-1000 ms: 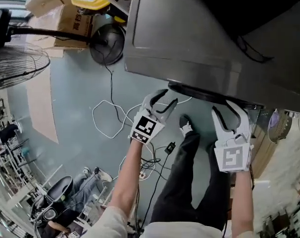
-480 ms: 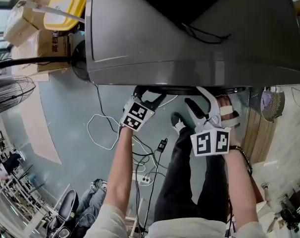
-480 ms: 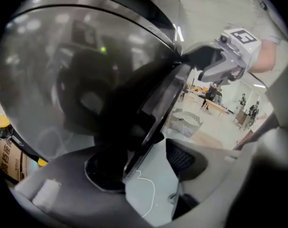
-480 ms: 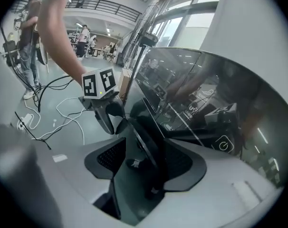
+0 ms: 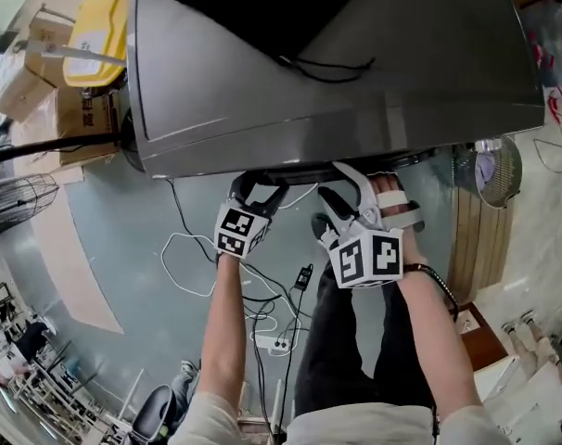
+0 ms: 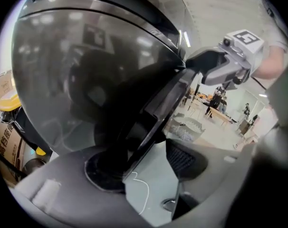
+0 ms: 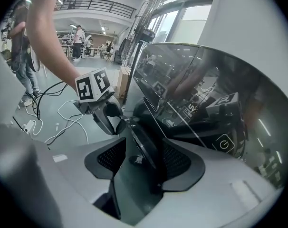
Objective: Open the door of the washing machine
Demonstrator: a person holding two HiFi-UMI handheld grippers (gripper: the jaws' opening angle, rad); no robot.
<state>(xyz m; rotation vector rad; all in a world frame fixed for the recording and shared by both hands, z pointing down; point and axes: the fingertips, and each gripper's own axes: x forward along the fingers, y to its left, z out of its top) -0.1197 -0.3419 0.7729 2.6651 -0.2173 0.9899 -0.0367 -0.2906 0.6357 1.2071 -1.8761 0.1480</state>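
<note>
Along the near side of the washing machine (image 5: pixel 402 133), the door (image 5: pixel 262 91) lies shut, and its dark front lip (image 5: pixel 295 171) runs from left to right across both hands. That lip is what the coming move turns on. It passes straight through both pairs of fingers, so the door sits just above and ahead of them and would have to swing up and away from the person.

Both pairs have just been opening. The left fingers (image 6: pixel 182 158) stand wide with the lip between them; it runs close against the far pad and is clear of the near one. The right fingers (image 7: pixel 108 158) are also spread, with the lip in the gap and space on either side. Neither pair clamps anything. They sit near each other, about equally close to the lip.

From the head view, the fingertips disappear under the overhanging lip. No hinge or handle recess shows. Reflections on the glossy door make it hard to tell whether the left pad truly touches. Cables (image 5: pixel 197 248) trail over the floor (image 5: pixel 123 248) below.
</note>
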